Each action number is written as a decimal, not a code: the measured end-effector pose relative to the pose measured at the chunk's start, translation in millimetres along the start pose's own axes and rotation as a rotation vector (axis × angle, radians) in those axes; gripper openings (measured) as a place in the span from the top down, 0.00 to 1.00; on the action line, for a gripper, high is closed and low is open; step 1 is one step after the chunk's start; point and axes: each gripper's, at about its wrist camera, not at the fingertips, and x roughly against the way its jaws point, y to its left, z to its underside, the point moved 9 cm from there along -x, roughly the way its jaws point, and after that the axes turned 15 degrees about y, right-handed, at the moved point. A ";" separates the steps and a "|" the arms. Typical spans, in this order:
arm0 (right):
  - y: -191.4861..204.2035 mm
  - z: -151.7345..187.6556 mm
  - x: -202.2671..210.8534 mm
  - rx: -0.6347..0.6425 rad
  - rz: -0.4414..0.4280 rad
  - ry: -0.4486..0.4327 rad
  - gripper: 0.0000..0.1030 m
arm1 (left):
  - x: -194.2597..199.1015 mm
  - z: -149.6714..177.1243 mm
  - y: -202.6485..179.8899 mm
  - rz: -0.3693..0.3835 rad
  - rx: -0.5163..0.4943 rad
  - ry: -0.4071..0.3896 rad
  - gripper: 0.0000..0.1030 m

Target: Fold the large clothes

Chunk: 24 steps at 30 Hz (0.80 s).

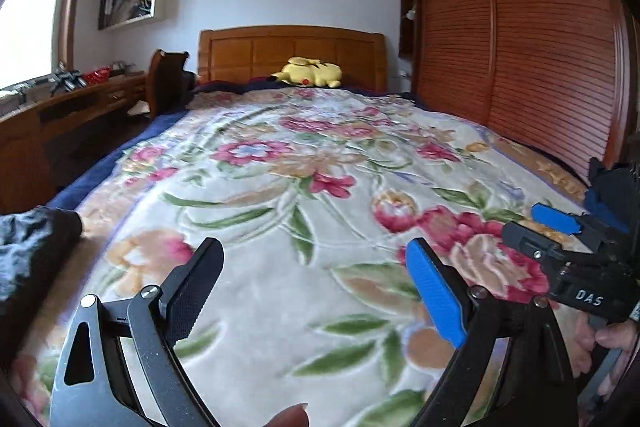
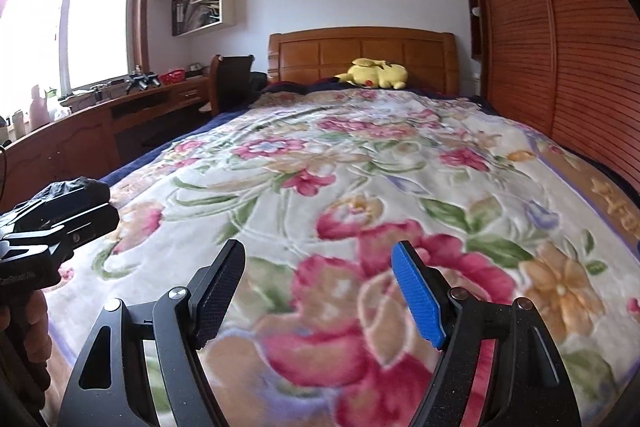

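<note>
1. Nearest the cameras, both tools hang low over the foot of the bed: the left gripper [image 1: 314,291] has its jaws spread with only blanket between them, and the right gripper [image 2: 318,295] is likewise released and empty.
2. Just beyond them lies the floral blanket [image 1: 280,187], spread flat over the mattress with no clothing on its middle.
3. At the left edge of the left wrist view sits a dark garment [image 1: 28,247] in a crumpled heap — apparently the thing to be folded, though its type cannot be told.
4. Farther off, a yellow plush toy [image 2: 376,73] rests against the wooden headboard [image 2: 360,55].
5. By my reading the task is at its start, an approach with nothing grasped — the next move calls for swinging left to the heap, pinching an edge and drawing it onto the open blanket.
</note>
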 end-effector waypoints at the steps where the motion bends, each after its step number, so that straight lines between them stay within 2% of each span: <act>1: 2.2 -1.5 -1.7 0.006 -0.003 -0.005 0.25 | 1.3 0.2 2.1 -0.008 0.001 -0.003 0.10; 11: 11.2 3.5 -4.2 0.057 0.040 -0.079 0.25 | 1.0 13.5 8.2 -0.061 -0.013 -0.015 0.10; 24: 1.4 9.9 -4.5 0.017 0.061 -0.095 0.25 | 5.6 14.7 6.3 -0.072 -0.020 -0.029 0.10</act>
